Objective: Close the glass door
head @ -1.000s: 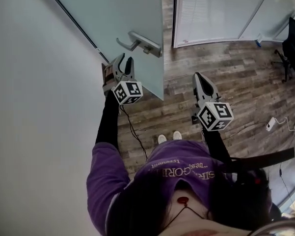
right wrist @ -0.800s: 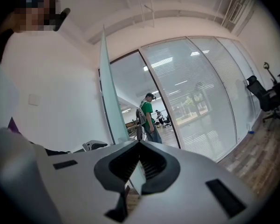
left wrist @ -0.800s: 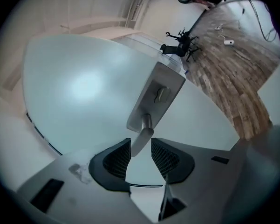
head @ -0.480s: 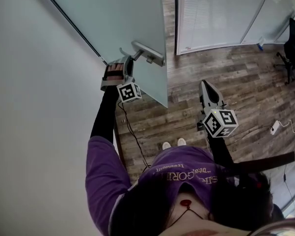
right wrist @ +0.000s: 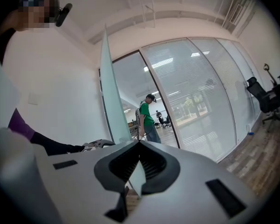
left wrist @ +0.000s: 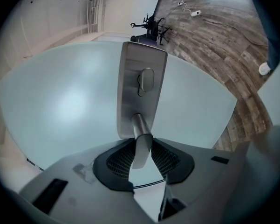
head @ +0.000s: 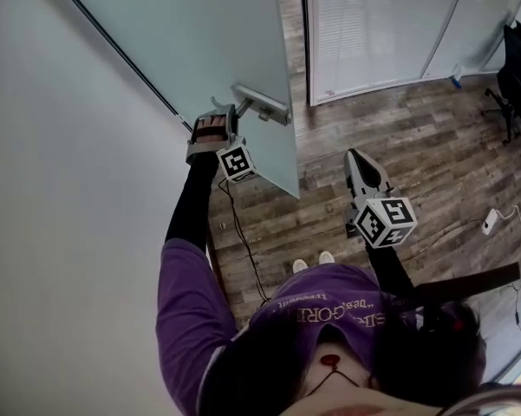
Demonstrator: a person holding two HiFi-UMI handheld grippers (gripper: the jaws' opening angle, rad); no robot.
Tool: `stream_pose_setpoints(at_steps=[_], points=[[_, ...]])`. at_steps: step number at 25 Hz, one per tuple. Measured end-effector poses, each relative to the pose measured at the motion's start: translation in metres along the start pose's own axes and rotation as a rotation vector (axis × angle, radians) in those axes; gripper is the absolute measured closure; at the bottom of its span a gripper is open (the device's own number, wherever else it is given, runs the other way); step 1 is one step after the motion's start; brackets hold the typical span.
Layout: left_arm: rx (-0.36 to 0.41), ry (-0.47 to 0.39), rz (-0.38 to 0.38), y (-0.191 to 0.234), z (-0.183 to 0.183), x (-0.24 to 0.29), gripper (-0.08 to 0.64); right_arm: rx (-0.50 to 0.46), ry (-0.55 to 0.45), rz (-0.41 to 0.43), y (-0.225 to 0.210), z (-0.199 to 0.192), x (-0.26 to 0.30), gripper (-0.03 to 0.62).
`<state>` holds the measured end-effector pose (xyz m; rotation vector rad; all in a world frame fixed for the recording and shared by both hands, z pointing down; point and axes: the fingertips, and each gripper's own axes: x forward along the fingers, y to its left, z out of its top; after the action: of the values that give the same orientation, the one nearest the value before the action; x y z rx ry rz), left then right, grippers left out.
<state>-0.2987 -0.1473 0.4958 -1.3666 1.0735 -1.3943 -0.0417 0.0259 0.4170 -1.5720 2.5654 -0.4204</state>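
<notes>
Glass door [head: 208, 42]: it is standing ajar beside the white wall [head: 61, 198], and its free edge is reaching out over the wood floor [head: 399, 137].
Handle [head: 262, 104]: it is sitting near that free edge, with its lever jutting toward the left gripper.
Left gripper [left wrist: 140, 149]: it is clamping the handle's lever, with both ribbed pads [left wrist: 119, 160] pressing its sides. The left gripper view is showing this grip plainly, along with the metal backplate [left wrist: 142, 78]. The head view is showing only the jaw tips reaching the lever.
Right gripper [right wrist: 139, 146]: its jaws are meeting at the tips and holding nothing. In the head view it is hanging over the floor, well apart from the door.
Head view only: the person's purple sleeve [head: 182, 293] is stretching along the wall toward the door, and a white power strip [head: 490, 224] is lying on the floor.
Right gripper view only: a person in a green shirt [right wrist: 146, 118] is standing beyond the doorway, and the door is showing edge-on.
Office chair [head: 516, 68]: it is standing at the far right.
</notes>
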Motion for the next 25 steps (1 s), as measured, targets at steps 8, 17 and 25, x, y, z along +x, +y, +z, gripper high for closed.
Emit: stream_pose_setpoints(at_steps=[8, 17, 25], points=[[0.014, -0.003, -0.05, -0.005, 0.0, 0.003, 0.449, 0.01, -0.015, -0.03, -0.006, -0.002, -0.006, 0.606], [0.015, 0.043, -0.1, -0.009, 0.0, 0.018, 0.449, 0.02, 0.008, 0.0, 0.011, -0.021, 0.005, 0.606], [0.006, 0.072, -0.132, 0.003, 0.015, 0.03, 0.449, 0.02, 0.014, -0.029, 0.007, -0.017, 0.003, 0.607]])
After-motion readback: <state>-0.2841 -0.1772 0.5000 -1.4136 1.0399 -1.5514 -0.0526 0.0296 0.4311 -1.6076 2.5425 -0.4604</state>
